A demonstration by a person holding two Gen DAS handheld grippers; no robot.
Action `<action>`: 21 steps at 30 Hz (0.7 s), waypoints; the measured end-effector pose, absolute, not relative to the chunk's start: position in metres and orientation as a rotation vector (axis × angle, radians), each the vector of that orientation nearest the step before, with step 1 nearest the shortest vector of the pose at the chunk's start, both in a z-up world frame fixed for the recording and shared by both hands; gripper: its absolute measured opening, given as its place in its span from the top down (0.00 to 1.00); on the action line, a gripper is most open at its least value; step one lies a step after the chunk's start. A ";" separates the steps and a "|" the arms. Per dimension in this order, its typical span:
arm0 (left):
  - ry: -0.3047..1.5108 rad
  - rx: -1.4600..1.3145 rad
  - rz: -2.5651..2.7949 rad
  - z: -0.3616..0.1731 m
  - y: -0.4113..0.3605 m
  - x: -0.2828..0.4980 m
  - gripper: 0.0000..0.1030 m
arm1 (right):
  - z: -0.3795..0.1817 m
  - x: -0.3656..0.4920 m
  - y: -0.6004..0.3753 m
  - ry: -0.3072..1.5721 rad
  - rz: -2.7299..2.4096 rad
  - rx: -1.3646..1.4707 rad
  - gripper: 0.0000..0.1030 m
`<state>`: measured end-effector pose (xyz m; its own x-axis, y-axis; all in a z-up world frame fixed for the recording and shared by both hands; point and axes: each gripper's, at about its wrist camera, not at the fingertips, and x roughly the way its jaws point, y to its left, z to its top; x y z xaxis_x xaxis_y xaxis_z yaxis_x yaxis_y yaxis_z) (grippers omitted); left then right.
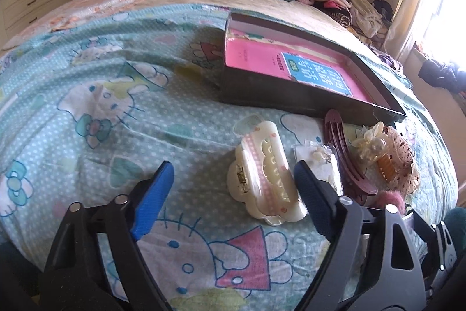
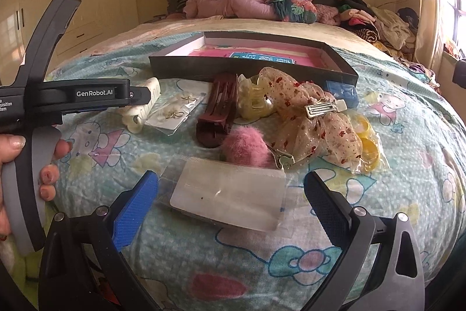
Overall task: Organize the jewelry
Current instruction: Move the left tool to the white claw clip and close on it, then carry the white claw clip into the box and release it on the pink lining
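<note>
A cream claw hair clip (image 1: 266, 179) lies on the bedsheet between the fingers of my open left gripper (image 1: 233, 174), close to the right finger. Beside it lie a small earring packet (image 1: 317, 159), a maroon hair clip (image 1: 346, 153) and a spotted gauze bow (image 1: 399, 159). My open right gripper (image 2: 231, 185) frames a clear plastic packet (image 2: 230, 194). Beyond it lie a pink pom-pom clip (image 2: 247, 145), the bow (image 2: 314, 112), the maroon clip (image 2: 218, 107), a yellowish claw clip (image 2: 253, 98) and the earring packet (image 2: 174, 112). A black open box (image 1: 305, 95) holds a pink book.
The left gripper's body (image 2: 72, 98) and the hand holding it fill the left of the right wrist view. A blue box (image 2: 342, 92) and a packet of yellow rings (image 2: 367, 142) lie right of the bow. Piled clothes (image 2: 262, 2) lie at the bed's head.
</note>
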<state>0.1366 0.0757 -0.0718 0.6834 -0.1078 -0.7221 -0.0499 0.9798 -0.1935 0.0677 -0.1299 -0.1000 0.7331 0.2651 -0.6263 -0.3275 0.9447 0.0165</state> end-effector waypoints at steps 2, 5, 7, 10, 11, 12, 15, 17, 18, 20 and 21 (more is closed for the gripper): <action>0.827 -0.211 -0.060 -0.074 0.072 0.138 0.41 | -0.103 0.069 -0.127 0.678 0.314 -0.105 0.06; 0.828 -0.210 -0.097 -0.075 0.066 0.139 0.57 | -0.108 0.070 -0.125 0.682 0.296 -0.131 0.06; 0.828 -0.199 -0.100 -0.076 0.062 0.140 0.59 | -0.108 0.071 -0.128 0.690 0.300 -0.124 0.12; 0.821 -0.210 -0.115 -0.075 0.064 0.138 0.64 | -0.107 0.071 -0.135 0.700 0.313 -0.120 0.21; 0.816 -0.217 -0.117 -0.074 0.065 0.138 0.69 | -0.107 0.071 -0.139 0.707 0.311 -0.118 0.22; 0.812 -0.220 -0.116 -0.072 0.066 0.137 0.70 | -0.107 0.071 -0.143 0.717 0.312 -0.111 0.23; 0.808 -0.219 -0.110 -0.070 0.068 0.136 0.71 | -0.101 0.070 -0.158 0.725 0.306 -0.094 0.24; 0.806 -0.225 -0.113 -0.069 0.069 0.134 0.71 | -0.097 0.068 -0.167 0.722 0.295 -0.088 0.24; 0.805 -0.227 -0.111 -0.068 0.070 0.134 0.71 | -0.094 0.067 -0.174 0.719 0.289 -0.078 0.24; 0.800 -0.232 -0.109 -0.065 0.070 0.133 0.71 | -0.089 0.066 -0.184 0.713 0.280 -0.062 0.24; 0.796 -0.235 -0.110 -0.063 0.070 0.131 0.71 | -0.086 0.065 -0.189 0.707 0.279 -0.053 0.24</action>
